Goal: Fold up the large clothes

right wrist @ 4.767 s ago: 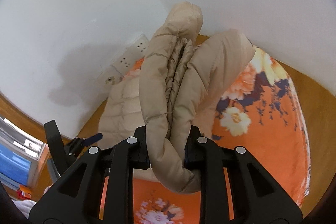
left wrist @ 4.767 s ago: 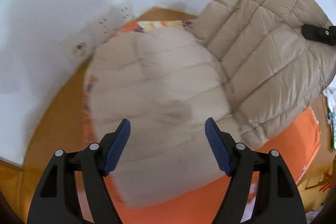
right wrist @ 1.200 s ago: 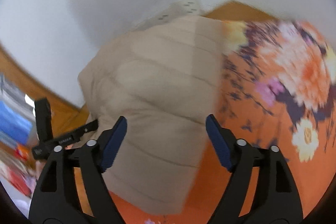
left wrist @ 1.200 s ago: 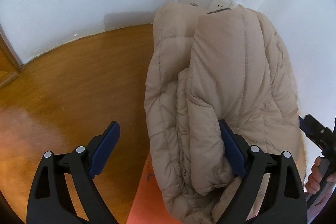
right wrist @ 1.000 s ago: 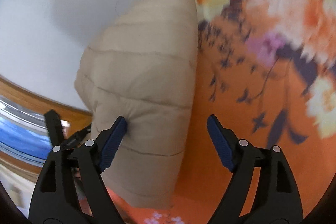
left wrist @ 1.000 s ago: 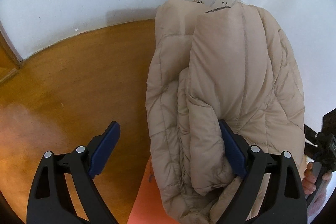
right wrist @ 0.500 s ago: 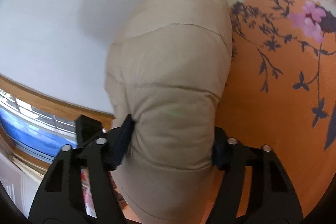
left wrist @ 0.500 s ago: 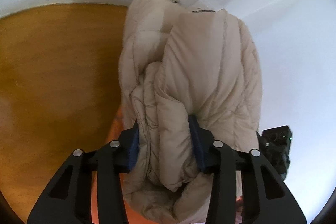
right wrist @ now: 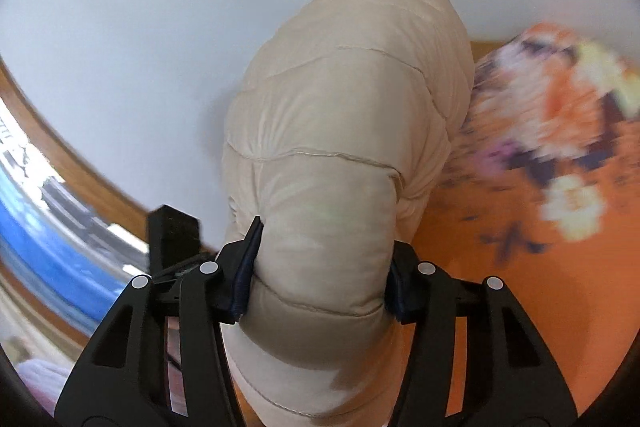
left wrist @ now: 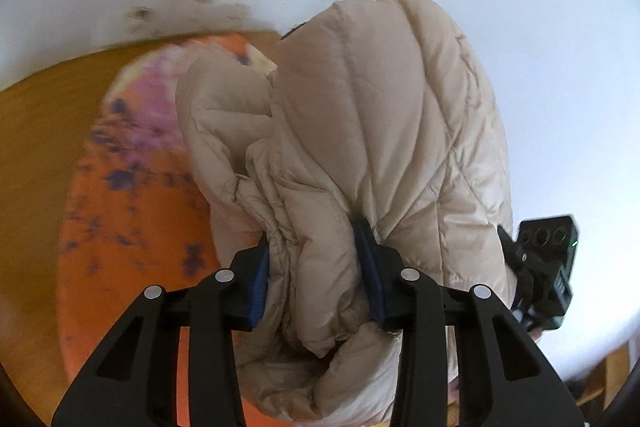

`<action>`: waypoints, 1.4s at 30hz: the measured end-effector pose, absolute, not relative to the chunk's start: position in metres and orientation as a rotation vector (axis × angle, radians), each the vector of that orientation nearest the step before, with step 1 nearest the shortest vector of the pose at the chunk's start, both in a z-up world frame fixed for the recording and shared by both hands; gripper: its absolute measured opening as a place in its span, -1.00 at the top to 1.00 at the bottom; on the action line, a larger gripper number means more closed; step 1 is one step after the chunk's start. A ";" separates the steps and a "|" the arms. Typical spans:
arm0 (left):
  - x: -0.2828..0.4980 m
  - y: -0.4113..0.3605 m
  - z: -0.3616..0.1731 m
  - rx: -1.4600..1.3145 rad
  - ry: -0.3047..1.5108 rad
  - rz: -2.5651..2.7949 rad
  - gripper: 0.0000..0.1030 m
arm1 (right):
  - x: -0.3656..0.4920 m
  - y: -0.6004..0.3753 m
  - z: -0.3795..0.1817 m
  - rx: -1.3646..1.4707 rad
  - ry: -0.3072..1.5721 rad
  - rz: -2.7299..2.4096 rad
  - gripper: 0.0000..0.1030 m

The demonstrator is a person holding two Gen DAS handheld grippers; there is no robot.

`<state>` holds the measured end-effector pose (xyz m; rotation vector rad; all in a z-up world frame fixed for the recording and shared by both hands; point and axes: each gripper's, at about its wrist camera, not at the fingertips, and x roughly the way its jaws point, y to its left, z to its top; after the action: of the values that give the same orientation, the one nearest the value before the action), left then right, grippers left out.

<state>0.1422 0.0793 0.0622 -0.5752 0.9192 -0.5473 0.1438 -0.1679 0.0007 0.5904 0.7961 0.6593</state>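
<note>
Bunching thickly between both sets of pads, a beige quilted jacket (left wrist: pixel 384 131) is held up above an orange floral cloth (left wrist: pixel 132 211). Crumpled folds at one end are pinched by the left gripper (left wrist: pixel 318 269), whose jaws are clamped partway in. A smooth rounded fold at the other end (right wrist: pixel 340 155) is squeezed by the right gripper (right wrist: pixel 320 267), its jaws closing further onto the padding. White wall (right wrist: pixel 140 7) is seen behind.
</note>
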 end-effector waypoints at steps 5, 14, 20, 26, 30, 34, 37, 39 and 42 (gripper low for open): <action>0.145 0.034 0.041 -0.427 1.029 -0.508 0.26 | 0.131 -0.203 -0.019 0.506 0.892 0.500 -0.06; 0.119 0.046 -0.012 -0.391 1.143 -0.289 0.09 | 0.129 -0.175 -0.066 0.297 1.078 0.423 -0.35; 0.125 0.037 -0.001 -0.274 1.105 -0.165 -0.12 | 0.139 -0.163 -0.070 0.270 1.086 0.406 -0.45; 0.106 0.027 0.034 -0.150 0.996 -0.072 -0.53 | 0.116 -0.180 -0.048 0.230 1.028 0.340 -0.82; 0.083 0.035 0.053 -0.130 0.926 -0.066 -0.78 | 0.096 -0.176 -0.028 0.212 0.987 0.332 -0.91; 0.056 0.025 0.069 -0.113 0.889 -0.069 -0.89 | 0.073 -0.173 -0.016 0.183 0.961 0.290 -0.91; 0.034 0.017 0.076 -0.094 0.881 -0.073 -0.89 | 0.058 -0.173 -0.010 0.161 0.956 0.247 -0.91; 0.031 0.012 0.073 -0.099 0.887 -0.068 -0.89 | 0.049 -0.173 -0.011 0.161 0.961 0.223 -0.91; 0.028 0.005 0.070 -0.102 0.902 -0.053 -0.89 | 0.036 -0.172 -0.016 0.167 0.966 0.178 -0.91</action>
<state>0.0281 0.0053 0.0699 -0.1021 0.9025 -0.0531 0.0363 -0.1723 -0.0160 0.1672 0.9658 0.1778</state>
